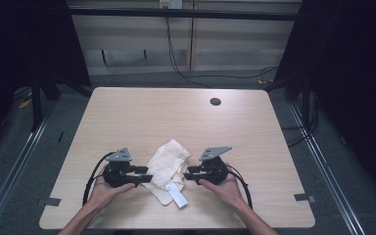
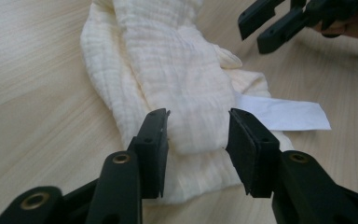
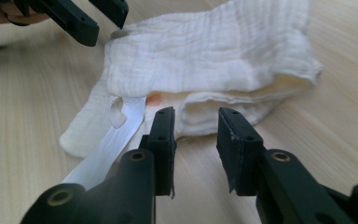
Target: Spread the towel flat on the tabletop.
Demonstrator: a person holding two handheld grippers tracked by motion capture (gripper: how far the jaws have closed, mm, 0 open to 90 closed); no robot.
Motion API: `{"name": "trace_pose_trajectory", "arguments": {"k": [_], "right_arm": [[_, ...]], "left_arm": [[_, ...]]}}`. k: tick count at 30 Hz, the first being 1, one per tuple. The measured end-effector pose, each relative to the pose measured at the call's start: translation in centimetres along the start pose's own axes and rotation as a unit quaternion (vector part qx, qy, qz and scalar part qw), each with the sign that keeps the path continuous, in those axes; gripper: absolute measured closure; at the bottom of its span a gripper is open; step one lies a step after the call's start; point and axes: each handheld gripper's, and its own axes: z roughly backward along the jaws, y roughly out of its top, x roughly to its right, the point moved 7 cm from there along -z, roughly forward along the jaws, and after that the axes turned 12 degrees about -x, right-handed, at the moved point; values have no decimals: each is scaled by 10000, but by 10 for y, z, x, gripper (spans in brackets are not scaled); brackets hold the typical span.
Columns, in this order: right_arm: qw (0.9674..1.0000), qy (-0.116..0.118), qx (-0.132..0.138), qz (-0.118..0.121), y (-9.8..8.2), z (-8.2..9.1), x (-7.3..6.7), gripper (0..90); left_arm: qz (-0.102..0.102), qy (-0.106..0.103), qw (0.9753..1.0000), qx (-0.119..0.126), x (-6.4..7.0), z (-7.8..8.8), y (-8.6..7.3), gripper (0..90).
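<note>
The counter [image 1: 127, 112], a pale wood-grain top with rounded corners, carries everything you work on; a round dark cable hole [image 1: 215, 102] sits in its far right part, well apart from your hands.

The cloth [image 1: 169, 166], a cream crinkled muslin piece folded over on itself in several layers, lies on the near middle of the counter, between your two tools. In the left gripper view its folded end [image 2: 186, 93] reaches in between the black jaws; in the right gripper view its layered edge [image 3: 223, 79] lies just ahead of the jaws.

Your left tool [image 1: 146, 177] rests low on the counter at the cloth's left edge, pointing right. Its jaws are spread, with a fold of cloth lying between them, and the pads stand clear of the fabric on either side.

Your right tool [image 1: 186, 174] rests at the cloth's right edge, pointing left toward the other tool. Its jaws are parted, with bare counter and the cloth's edge showing in the gap; they pinch nothing.

The white label strip [image 1: 177, 197], a flat ribbon-like tag, runs out from the cloth's near end onto the counter. In the right gripper view it passes just beside one jaw [image 3: 107, 144].

A small orange stain [image 3: 154, 98] marks the cloth near the strip.
</note>
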Motion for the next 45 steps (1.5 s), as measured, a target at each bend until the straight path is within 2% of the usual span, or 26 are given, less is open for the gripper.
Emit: {"name": "trace_pose_trajectory", "arguments": {"k": [3, 5, 7, 10, 14, 16, 20, 24, 27, 29, 32, 34, 36, 38, 41, 44, 45], "right_arm": [[9999, 98, -68, 56, 2, -10, -2, 670], [9999, 108, -79, 89, 2, -14, -4, 676], [9999, 92, -61, 126, 2, -17, -5, 679], [10000, 30, -73, 56, 2, -21, -2, 684], [9999, -8, -144, 43, -2, -28, 0, 685], [9999, -34, -133, 46, -1, -30, -1, 708], [9997, -182, -95, 130, -1, -28, 0, 849], [9997, -226, 15, 61, 1, -17, 2, 877], [9998, -193, 95, 46, 1, -10, 4, 877], [9997, -190, 145, 25, 2, -6, 6, 877], [9997, -200, 158, 1, 2, -3, 9, 877], [9997, -196, 140, -16, 1, -3, 10, 876], [9997, -187, 136, -19, 1, -3, 10, 875], [9998, -181, 127, -29, 1, -3, 9, 874], [9998, -182, 86, 14, 0, -4, 9, 873], [9998, -168, 66, -4, -1, -5, 10, 870], [9998, -173, 68, -15, -1, -5, 10, 870]], "left_arm": [[-62, 55, 9999, -77, -1, -11, 6, 608], [-127, 198, 9997, -119, -2, -17, 8, 664], [-204, 204, 9994, -183, -3, -21, 8, 737], [-195, 310, 9987, -352, -6, -26, 5, 765], [-125, 332, 9986, -398, -7, -29, 3, 767], [-144, 352, 9984, -408, -8, -29, 3, 766], [-164, 362, 9983, -417, -9, -29, 1, 759], [-161, 259, 9992, -250, -8, -25, 3, 745], [-257, 229, 9994, -78, -3, -15, 6, 713], [-348, 140, 9993, 79, 5, -8, 8, 705], [-583, 23, 9982, 119, 19, -4, 9, 715], [-709, -63, 9975, 38, 25, -7, 8, 723], [-726, -122, 9972, -86, 27, -14, 7, 716], [-723, -15, 9971, -254, 25, -22, 8, 667], [-773, -17, 9965, -333, 26, -31, 10, 634], [-971, -101, 9943, -436, 35, -37, 7, 665], [-1061, -126, 9926, -576, 37, -38, 5, 685]]}}
